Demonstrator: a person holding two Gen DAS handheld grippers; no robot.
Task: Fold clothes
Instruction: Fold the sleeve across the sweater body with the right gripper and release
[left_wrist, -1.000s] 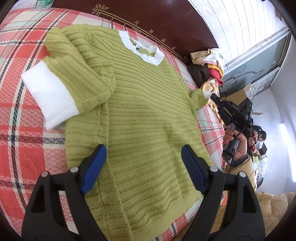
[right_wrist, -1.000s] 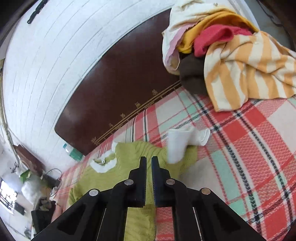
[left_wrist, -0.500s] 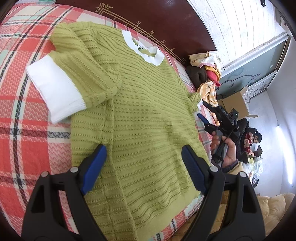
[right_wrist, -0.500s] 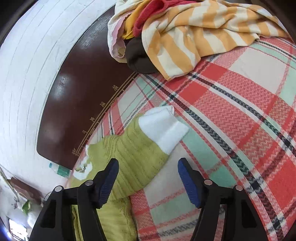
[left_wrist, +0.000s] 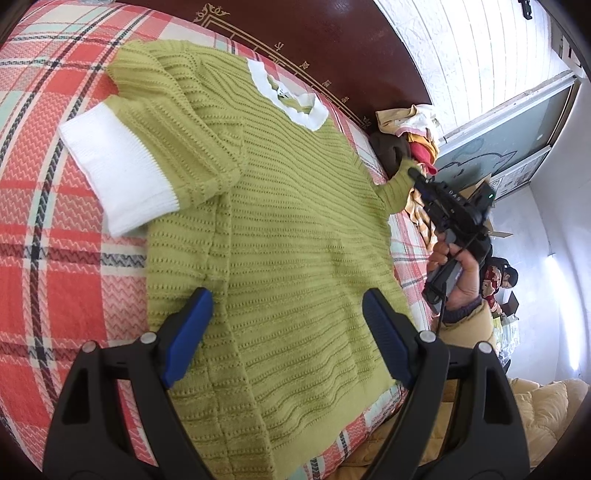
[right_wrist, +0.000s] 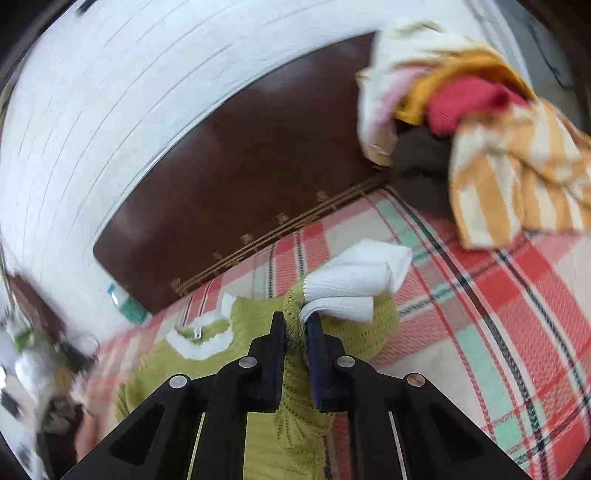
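Fabric bunches between the pinched fingers of the right gripper (right_wrist: 295, 325), which clamps the right sleeve (right_wrist: 354, 291) of the green knit sweater (left_wrist: 280, 229), its white cuff crumpled just past the tips. The sweater lies flat on the plaid bedspread (left_wrist: 48, 258). Above its hem, the left gripper (left_wrist: 284, 314) hangs spread wide, holding nothing. The right-wrist view is motion-blurred, so the clothes pile (right_wrist: 472, 122) reads only roughly.

Dark headboard (right_wrist: 236, 192) against white panelled wall (right_wrist: 122, 99), plaid-covered bed (left_wrist: 44, 258).
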